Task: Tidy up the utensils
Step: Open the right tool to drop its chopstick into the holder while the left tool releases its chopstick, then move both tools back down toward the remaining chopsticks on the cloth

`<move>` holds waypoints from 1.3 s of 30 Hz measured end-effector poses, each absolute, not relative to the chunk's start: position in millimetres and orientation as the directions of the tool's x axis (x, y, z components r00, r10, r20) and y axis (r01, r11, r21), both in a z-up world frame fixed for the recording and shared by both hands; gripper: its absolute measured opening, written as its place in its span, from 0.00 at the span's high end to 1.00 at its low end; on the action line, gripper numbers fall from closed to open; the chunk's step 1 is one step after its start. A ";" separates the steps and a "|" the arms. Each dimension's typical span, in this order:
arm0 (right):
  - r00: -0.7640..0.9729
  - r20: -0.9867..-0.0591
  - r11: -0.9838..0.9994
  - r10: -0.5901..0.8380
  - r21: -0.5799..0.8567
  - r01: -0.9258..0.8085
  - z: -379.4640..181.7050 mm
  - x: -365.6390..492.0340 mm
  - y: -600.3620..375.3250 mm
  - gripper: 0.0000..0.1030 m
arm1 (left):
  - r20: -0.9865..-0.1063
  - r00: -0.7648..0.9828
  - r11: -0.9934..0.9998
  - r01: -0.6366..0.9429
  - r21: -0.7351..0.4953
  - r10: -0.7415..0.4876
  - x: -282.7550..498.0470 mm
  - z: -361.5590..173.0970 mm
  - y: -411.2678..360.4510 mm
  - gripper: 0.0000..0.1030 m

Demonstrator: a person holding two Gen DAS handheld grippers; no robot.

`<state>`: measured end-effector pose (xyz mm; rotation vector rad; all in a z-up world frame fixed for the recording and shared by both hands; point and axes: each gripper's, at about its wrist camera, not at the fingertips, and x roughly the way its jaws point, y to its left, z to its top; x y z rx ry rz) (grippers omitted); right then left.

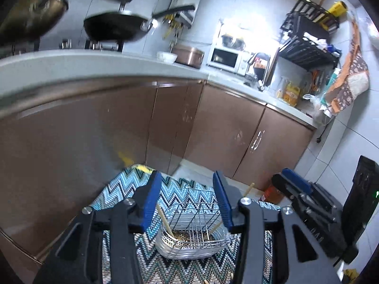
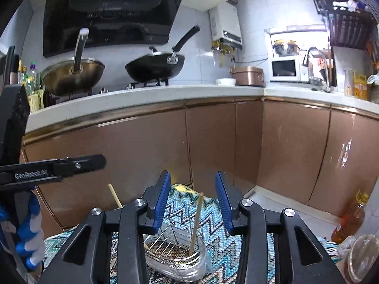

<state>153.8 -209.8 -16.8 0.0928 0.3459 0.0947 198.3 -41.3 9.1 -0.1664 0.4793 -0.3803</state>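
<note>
Left hand-held gripper [image 1: 188,201] wide open, right hand-held gripper [image 2: 193,201] likewise, both empty

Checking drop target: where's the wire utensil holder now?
The wire utensil holder sits on the zigzag mat, low centre in both views, below both open grippers, chopsticks inside.

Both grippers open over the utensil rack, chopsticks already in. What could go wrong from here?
1. The wire utensil rack sits on a soft zigzag-patterned cloth; a bump from either gripper might tip or slide it.
2. A chopstick stands nearly upright between the right gripper's open fingers; dropping straight down could knock it out.
3. A second chopstick leans by the left gripper's fingers, and the two grippers are close together, so they may clash.
</note>
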 end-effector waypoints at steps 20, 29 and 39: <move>0.942 -0.335 0.997 -0.008 0.072 0.034 35.9 -4.2 -235.7 0.54 | -0.402 0.835 0.926 0.319 -0.202 -0.375 67.3 37.1 44.3 0.56; 0.896 -0.442 0.991 -0.043 0.098 0.095 11.8 -26.9 -243.9 0.54 | -0.456 0.800 0.919 0.303 -0.252 -0.389 46.5 8.9 73.7 0.56; 0.818 -0.575 0.987 0.012 0.136 0.081 -42.7 -26.8 -227.5 0.54 | -0.538 0.762 0.931 0.261 -0.255 -0.361 37.0 -32.2 92.4 0.56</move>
